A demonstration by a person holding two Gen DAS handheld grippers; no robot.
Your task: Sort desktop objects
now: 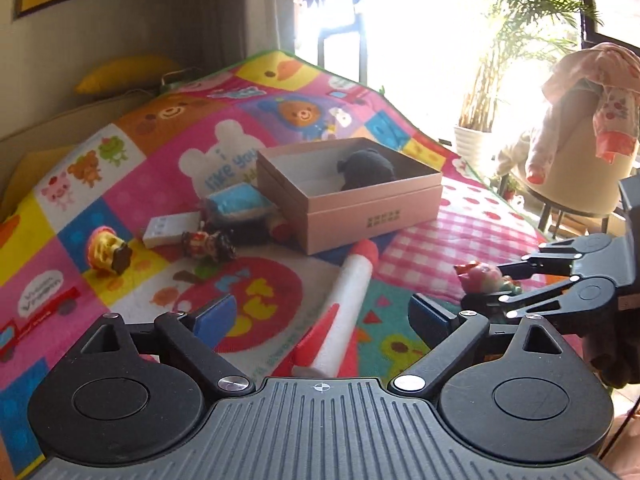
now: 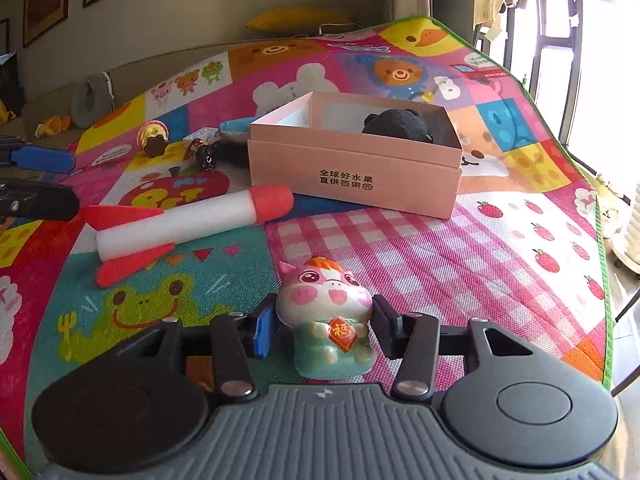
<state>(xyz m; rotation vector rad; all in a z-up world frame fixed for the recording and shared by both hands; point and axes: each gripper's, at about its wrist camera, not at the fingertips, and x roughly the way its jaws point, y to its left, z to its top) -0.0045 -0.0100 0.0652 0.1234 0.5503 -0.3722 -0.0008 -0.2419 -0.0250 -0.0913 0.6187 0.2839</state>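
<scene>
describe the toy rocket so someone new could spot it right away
Find the pink cardboard box on the colourful play mat. The foam rocket lies on its side just in front of the box's left corner. It is the only long white tube there, with a red nose and red fins.

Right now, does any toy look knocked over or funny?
Yes. The foam rocket lies flat on its side on the mat, and a small figurine lies tipped over beside the pink box.
</scene>
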